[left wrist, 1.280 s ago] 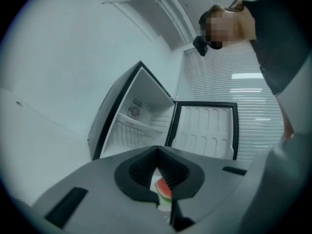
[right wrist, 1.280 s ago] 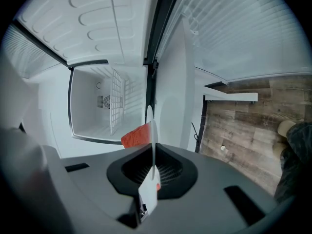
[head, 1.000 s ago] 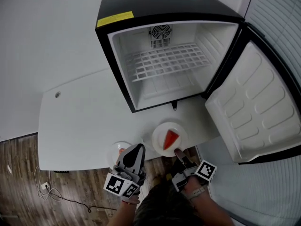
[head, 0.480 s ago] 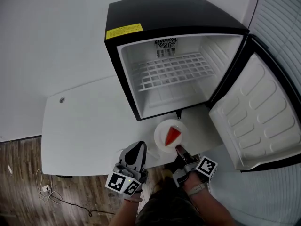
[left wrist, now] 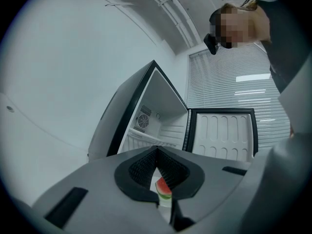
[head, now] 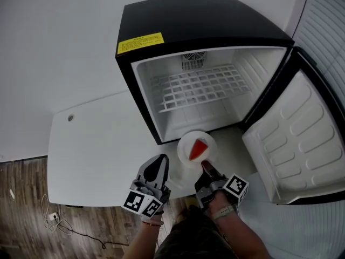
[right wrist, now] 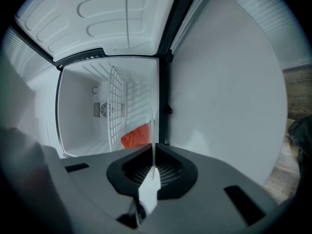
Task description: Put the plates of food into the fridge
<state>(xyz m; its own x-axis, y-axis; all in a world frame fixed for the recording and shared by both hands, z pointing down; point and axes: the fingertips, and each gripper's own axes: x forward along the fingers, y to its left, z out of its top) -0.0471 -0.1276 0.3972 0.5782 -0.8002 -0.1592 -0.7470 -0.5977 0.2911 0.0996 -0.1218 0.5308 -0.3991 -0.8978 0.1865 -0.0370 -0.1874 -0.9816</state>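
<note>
A white table stands against a plain white wall, with wood floor at its near edge and slatted blinds to the right; on it sits a black fridge with its door swung wide and its wire shelf bare; over the last second the plate with its watermelon slice has come from nearer the table's front edge to the fridge's threshold, carried by the right gripper, whose jaws are clamped on the near rim; by that, this plate looks about to go in, probably under the shelf; the left gripper hovers just beside, jaw tips together on nothing.
</note>
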